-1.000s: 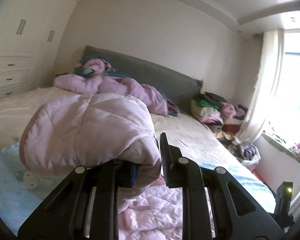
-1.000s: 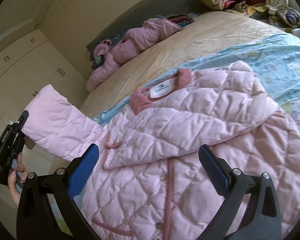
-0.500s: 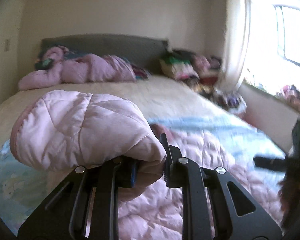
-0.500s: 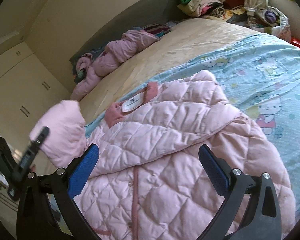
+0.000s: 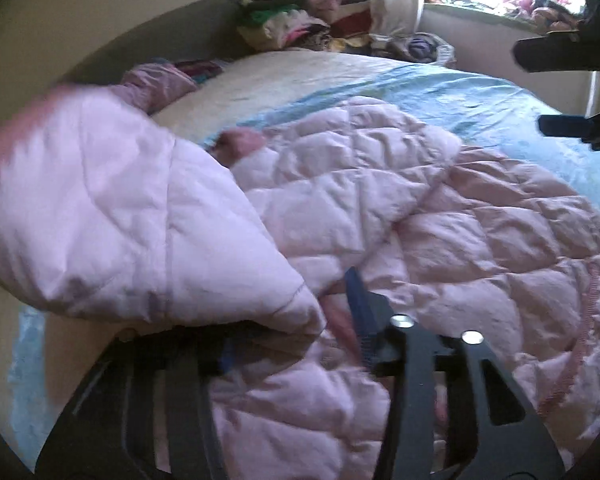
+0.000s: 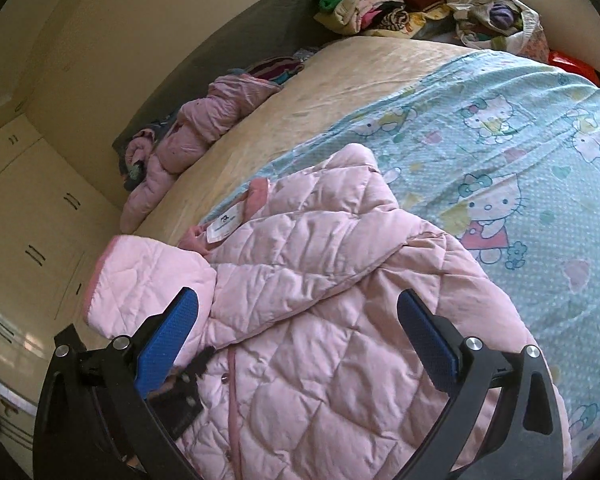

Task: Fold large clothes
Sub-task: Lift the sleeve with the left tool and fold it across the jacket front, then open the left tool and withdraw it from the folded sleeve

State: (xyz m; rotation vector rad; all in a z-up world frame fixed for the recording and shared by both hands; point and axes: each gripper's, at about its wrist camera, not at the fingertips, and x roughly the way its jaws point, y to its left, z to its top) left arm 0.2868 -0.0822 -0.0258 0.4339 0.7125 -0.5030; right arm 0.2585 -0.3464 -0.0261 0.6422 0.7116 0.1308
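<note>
jacket: pink, quilted, on bed, sleeve folded over | left gripper: jaws opening around sleeve | right gripper: released

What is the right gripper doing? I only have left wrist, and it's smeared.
Observer: The right gripper is open and hovers over the pink quilted jacket, with nothing between its pads.
Operator: Where does the near sleeve end?
Observer: The sleeve lies with its cuff end on the jacket's front, just below the white neck label.
Operator: What's the blue stuff under the jacket?
Observer: A light blue Hello Kitty sheet, spread over the near part of the bed.
</note>
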